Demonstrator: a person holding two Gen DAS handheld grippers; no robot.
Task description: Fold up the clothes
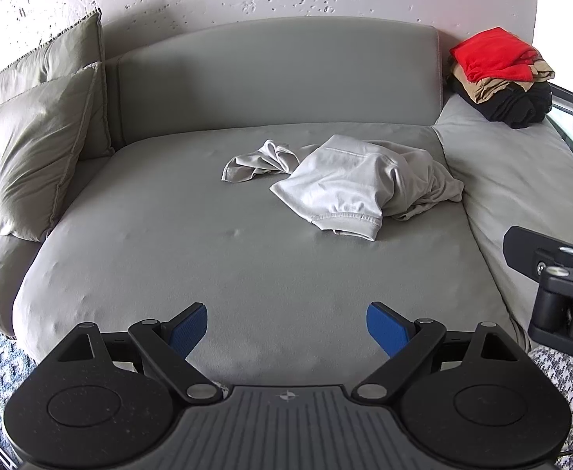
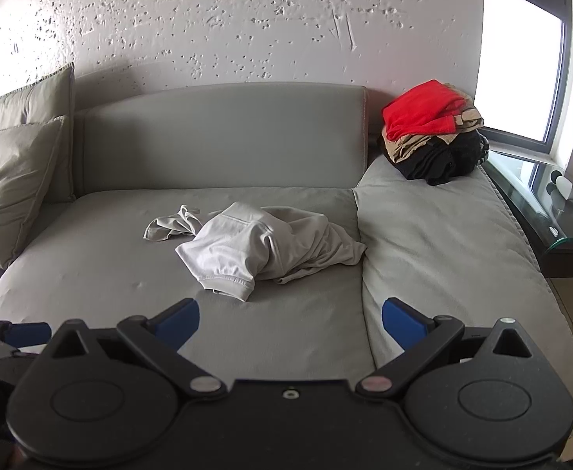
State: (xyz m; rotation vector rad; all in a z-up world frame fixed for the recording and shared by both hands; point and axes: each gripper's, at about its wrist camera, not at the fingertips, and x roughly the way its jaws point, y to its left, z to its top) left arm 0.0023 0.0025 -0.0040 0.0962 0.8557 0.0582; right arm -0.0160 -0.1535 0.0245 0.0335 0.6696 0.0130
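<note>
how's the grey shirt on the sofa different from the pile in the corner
The grey shirt lies crumpled and spread loose mid-seat; the pile is stacked at the sofa's far right corner. The shirt is one pale garment; the pile layers red, tan and black. Neither is touched by a gripper.

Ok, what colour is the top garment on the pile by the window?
Red top garment, clearest in the right wrist view.

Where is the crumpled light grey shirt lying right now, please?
In both views the light grey shirt lies mid-sofa, ahead of both open grippers, left of the seat seam.
</note>
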